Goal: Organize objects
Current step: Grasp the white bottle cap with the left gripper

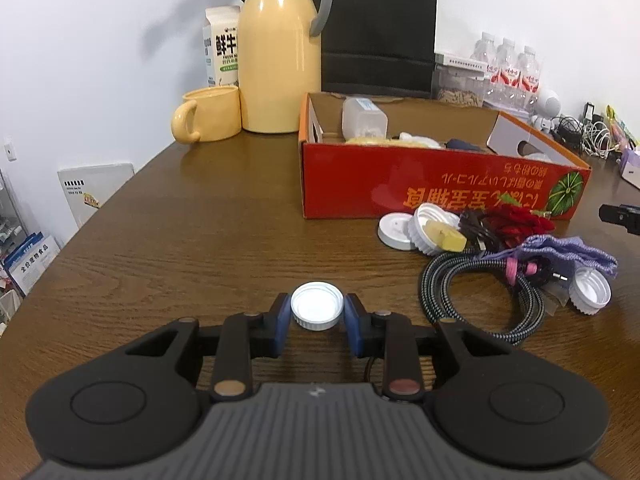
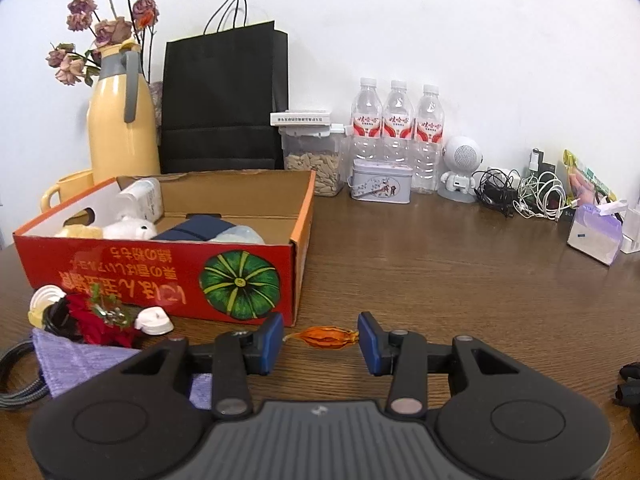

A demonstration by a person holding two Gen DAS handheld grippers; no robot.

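Observation:
A white bottle cap [image 1: 317,305] lies on the brown table in the left wrist view, and my left gripper [image 1: 317,318] is shut on it, one blue pad against each side. In the right wrist view my right gripper [image 2: 320,340] is shut on a small orange wrapped sweet [image 2: 322,337], gripped by its two twisted ends just above the table. The red cardboard box [image 1: 400,188] [image 2: 160,276] stands beyond both grippers, open on top, with a bottle, soft toys and a dark pouch inside.
In front of the box lies a pile: white lids [image 1: 394,230], a yellow piece [image 1: 446,236], a red flower [image 1: 516,220], a purple cloth [image 1: 568,254], a braided cable [image 1: 480,296] and another cap [image 1: 590,290]. A yellow jug [image 1: 280,60], a mug [image 1: 208,116], a black bag [image 2: 224,100] and water bottles [image 2: 398,128] line the wall.

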